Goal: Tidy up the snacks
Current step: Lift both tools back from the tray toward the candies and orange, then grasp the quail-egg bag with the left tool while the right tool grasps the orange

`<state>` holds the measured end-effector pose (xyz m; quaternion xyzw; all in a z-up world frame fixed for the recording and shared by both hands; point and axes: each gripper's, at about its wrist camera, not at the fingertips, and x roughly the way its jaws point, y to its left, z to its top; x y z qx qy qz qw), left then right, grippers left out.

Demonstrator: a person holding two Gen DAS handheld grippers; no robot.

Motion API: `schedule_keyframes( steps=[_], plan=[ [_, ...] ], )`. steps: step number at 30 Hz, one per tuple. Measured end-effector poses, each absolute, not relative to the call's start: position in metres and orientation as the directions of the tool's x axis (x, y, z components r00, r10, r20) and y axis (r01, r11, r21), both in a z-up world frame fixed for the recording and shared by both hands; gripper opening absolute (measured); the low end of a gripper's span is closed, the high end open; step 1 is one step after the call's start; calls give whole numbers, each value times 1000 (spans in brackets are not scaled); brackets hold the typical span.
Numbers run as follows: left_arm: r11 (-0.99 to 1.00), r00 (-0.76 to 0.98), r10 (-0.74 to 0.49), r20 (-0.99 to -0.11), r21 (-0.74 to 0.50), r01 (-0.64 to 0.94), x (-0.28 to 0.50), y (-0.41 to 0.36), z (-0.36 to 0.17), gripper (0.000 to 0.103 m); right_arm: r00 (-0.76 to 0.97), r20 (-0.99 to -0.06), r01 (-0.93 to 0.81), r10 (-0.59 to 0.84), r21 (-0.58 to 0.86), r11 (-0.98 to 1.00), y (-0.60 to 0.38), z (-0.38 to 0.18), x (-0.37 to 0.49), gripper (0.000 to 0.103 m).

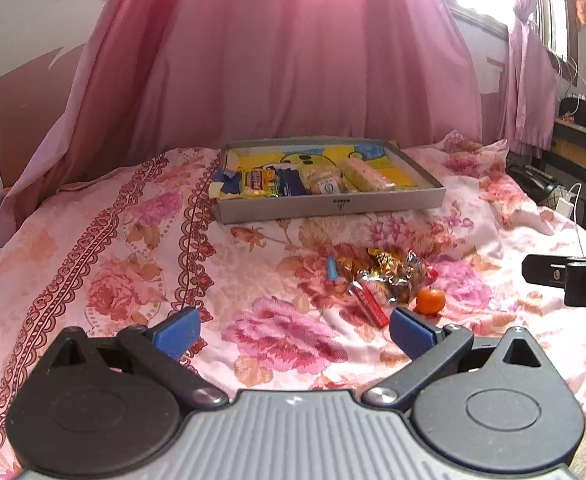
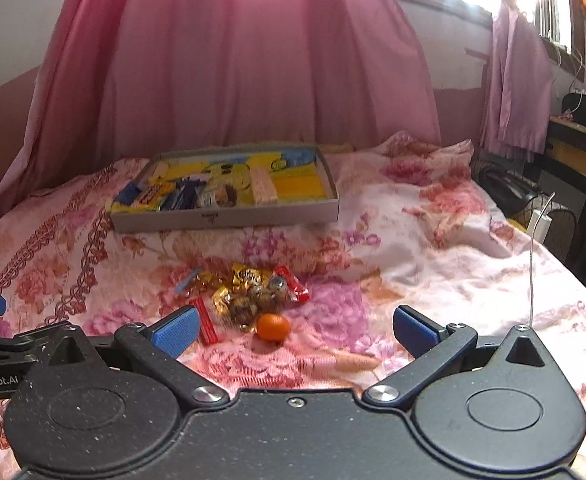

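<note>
Both hand-held grippers released, empty: left (image 1: 293, 334), right (image 2: 295, 332). Risks: orange (image 2: 273, 327) rolling on soft bed (image 2: 433, 280); crinkly snack pile (image 2: 249, 288) slipping; box (image 2: 229, 216) tipping.

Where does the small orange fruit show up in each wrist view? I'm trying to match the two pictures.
Left wrist view: the orange fruit lies right of centre, just above the left gripper's right finger.
Right wrist view: the fruit sits near centre, between the right gripper's open fingers.
Shared landmark: the grey tray behind it.
</note>
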<state>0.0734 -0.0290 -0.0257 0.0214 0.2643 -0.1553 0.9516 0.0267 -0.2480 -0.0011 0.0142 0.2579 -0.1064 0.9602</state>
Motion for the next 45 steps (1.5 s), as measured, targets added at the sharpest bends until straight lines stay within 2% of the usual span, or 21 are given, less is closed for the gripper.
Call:
schedule_keyframes(
  steps=[11, 25, 35, 45],
  plan=[
    [947, 795, -272, -543, -4, 322, 83, -36, -28, 103, 810, -562, 203, -169, -2, 979, -253, -5, 39, 102],
    [937, 759, -288, -584, -8, 349, 121, -56, -46, 103, 716, -698, 179, 29, 224, 958, -299, -13, 93, 102],
    [909, 713, -343, -611, -26, 415, 152, -81, -73, 103, 637, -767, 162, 76, 230, 960, -323, -36, 148, 102],
    [860, 675, -414, -611, -20, 510, 177, -105, -90, 103, 586, -799, 26, 133, 183, 983, -325, -57, 196, 100]
  ],
)
